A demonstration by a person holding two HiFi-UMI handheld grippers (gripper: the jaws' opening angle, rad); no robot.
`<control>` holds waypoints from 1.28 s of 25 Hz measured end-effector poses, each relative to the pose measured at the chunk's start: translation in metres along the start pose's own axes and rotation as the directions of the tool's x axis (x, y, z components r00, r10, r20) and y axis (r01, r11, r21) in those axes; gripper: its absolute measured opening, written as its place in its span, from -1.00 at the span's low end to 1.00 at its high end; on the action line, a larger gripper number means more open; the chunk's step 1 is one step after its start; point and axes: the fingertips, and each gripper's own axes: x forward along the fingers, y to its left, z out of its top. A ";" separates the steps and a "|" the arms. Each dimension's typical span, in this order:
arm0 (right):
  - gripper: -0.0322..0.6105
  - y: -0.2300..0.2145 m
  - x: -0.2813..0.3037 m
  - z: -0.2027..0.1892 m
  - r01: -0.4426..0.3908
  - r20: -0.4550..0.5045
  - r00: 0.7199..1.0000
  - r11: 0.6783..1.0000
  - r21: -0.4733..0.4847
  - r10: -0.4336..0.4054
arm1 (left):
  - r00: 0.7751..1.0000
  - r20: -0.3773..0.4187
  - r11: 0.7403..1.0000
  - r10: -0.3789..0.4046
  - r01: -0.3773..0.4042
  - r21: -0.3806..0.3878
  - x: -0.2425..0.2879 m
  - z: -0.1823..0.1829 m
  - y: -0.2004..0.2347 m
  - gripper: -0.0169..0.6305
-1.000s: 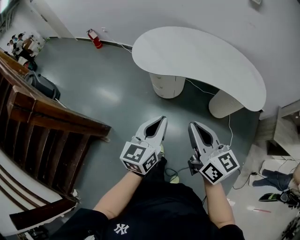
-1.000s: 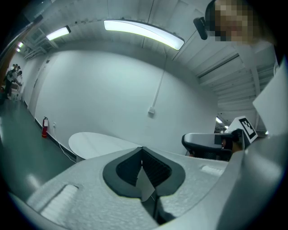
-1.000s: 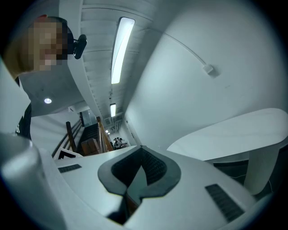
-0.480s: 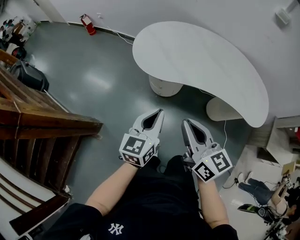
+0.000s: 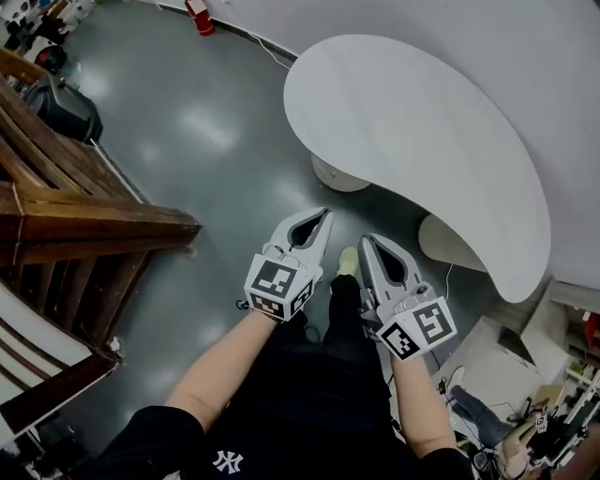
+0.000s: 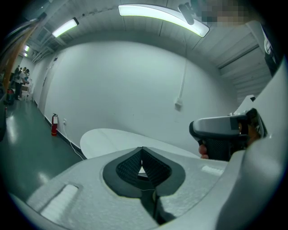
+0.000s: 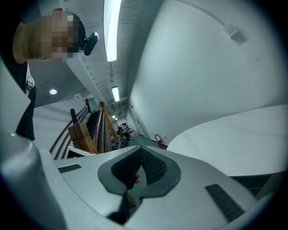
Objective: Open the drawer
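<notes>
A white kidney-shaped desk (image 5: 422,131) stands ahead of me on two round white pedestals. The nearer pedestal (image 5: 336,175) shows only partly under the top, and I cannot make out its drawer fronts. My left gripper (image 5: 325,217) and right gripper (image 5: 364,241) are held side by side, pointing at the desk and short of it, above the grey floor. Both are shut with nothing between the jaws. In the left gripper view the left gripper (image 6: 142,148) faces the desk top (image 6: 108,137). The right gripper (image 7: 141,148) has the desk top (image 7: 234,143) to its right.
A wooden stair railing (image 5: 84,225) runs along the left. A black bag (image 5: 66,108) and a red fire extinguisher (image 5: 200,17) sit by the far wall. The second pedestal (image 5: 450,239) has a cable beside it. My shoe (image 5: 348,260) shows between the grippers.
Both grippers, still shut, have moved forward and now sit closer to the desk. The desk fills more of the head view, and my shoe has come into sight.
</notes>
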 end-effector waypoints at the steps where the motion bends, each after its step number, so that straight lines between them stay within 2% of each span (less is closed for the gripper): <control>1: -0.85 -0.010 0.006 -0.004 -0.015 -0.018 1.000 1.000 -0.003 0.015 | 1.000 -0.002 1.000 0.012 -0.012 -0.002 0.011 -0.005 0.004 -0.92; 6: -0.85 -0.052 0.032 -0.016 -0.068 -0.073 0.995 0.998 -0.015 0.067 | 0.999 -0.020 0.999 0.050 -0.050 -0.002 0.058 -0.030 0.024 -0.92; 10: -0.85 -0.083 0.055 -0.044 -0.092 -0.114 0.989 0.996 -0.014 0.089 | 0.995 -0.039 0.996 0.088 -0.089 -0.005 0.091 -0.066 0.046 -0.92; 15: -0.85 -0.124 0.084 -0.106 -0.050 -0.136 0.989 0.998 0.027 0.053 | 0.994 -0.076 0.996 0.085 -0.081 0.047 0.139 -0.132 0.082 -0.91; 20: -0.85 -0.151 0.104 -0.165 -0.010 -0.132 0.991 0.999 0.045 0.016 | 0.993 -0.066 0.995 0.093 -0.091 0.046 0.172 -0.188 0.118 -0.91; 25: -0.85 -0.176 0.122 -0.210 0.044 -0.102 0.994 0.997 0.069 -0.037 | 0.996 -0.043 0.995 0.080 -0.078 0.057 0.192 -0.227 0.142 -0.91; 32: -0.85 -0.203 0.142 -0.244 0.069 -0.071 0.996 0.992 0.104 -0.062 | 0.997 -0.033 0.992 0.072 -0.068 0.107 0.224 -0.256 0.163 -0.91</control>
